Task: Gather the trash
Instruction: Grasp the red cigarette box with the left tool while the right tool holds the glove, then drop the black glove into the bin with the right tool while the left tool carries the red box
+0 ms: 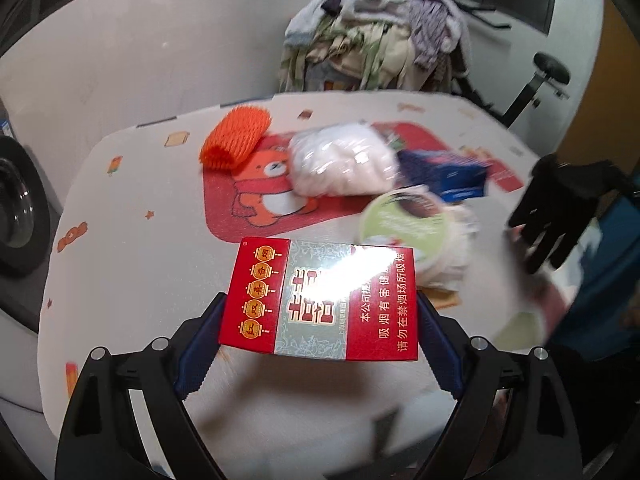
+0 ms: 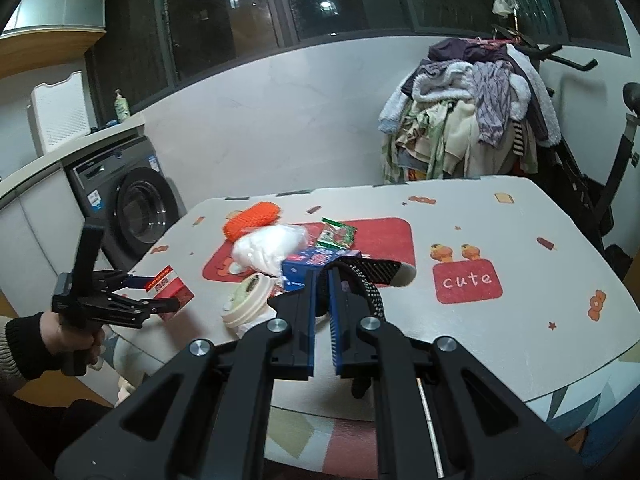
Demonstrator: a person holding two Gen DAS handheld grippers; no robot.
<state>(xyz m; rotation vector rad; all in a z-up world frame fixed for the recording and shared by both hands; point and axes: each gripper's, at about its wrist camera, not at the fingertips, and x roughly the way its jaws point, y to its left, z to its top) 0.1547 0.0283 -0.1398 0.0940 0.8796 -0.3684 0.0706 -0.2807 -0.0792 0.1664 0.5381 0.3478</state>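
While clear of table (image 1: pixel 132 248) | left gripper (image 1: pixel 320 316) clamps cigarette box (image 1: pixel 320 300) | right gripper (image 2: pixel 322 276) pinches black strap (image 2: pixel 366 280) (near edge)

A lived-in home, somewhere between laundry corner and enclosed balcony.

From my feed I see a front-loading washing machine (image 2: pixel 138 210) tucked under a counter (image 2: pixel 72 148) with a pump bottle (image 2: pixel 121 105) standing on it, and a rack buried under a heap of clothes (image 2: pixel 468 120) against the white wall. Beside the heap stands what looks like an exercise bike (image 2: pixel 624 128) (only its seat and frame show). A row of dark windows (image 2: pixel 280 0) runs above, with lights outside, so it is night. In front of me is a table (image 2: pixel 500 340) under a cartoon cloth printed with bears and the word "cute", strewn with household packaging.
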